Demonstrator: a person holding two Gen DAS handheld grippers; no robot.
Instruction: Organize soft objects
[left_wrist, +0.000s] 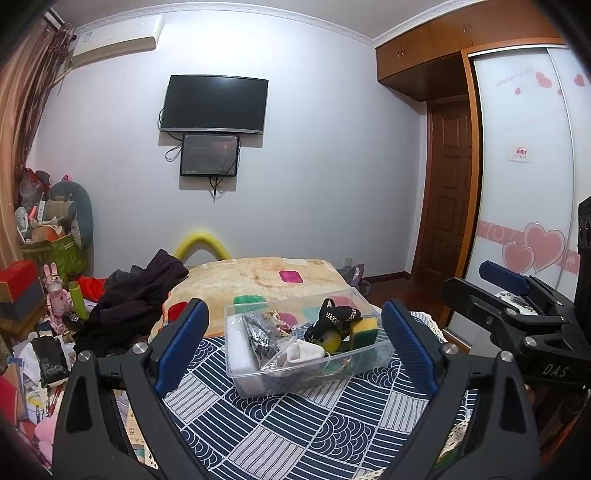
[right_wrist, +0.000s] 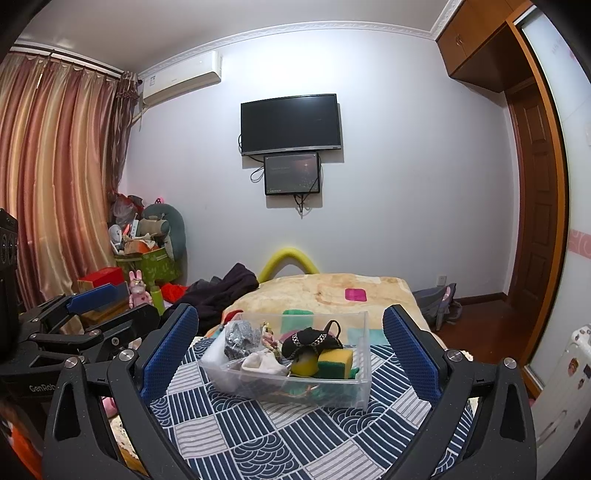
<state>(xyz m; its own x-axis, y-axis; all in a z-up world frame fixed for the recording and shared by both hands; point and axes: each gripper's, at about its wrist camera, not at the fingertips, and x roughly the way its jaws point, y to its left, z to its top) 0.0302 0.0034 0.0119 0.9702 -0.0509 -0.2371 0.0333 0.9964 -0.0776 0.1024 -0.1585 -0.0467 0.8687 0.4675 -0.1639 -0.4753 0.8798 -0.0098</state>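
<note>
On the patterned cloth (left_wrist: 280, 428), bare cloth lies between both wrist cameras and the clear plastic bin (left_wrist: 236, 354). The left hand-held gripper (left_wrist: 295, 343) and right hand-held gripper (right_wrist: 290, 354) are spread wide, empty, touching nothing. The bin holds a yellow-green sponge (right_wrist: 334, 363), black pouch (left_wrist: 334, 319), white cloth (right_wrist: 264, 362) and silvery bundle (left_wrist: 258, 332).

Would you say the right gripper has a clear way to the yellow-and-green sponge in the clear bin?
Probably yes: the right gripper is open, and the sponge lies uncovered near the clear bin's right wall.
</note>
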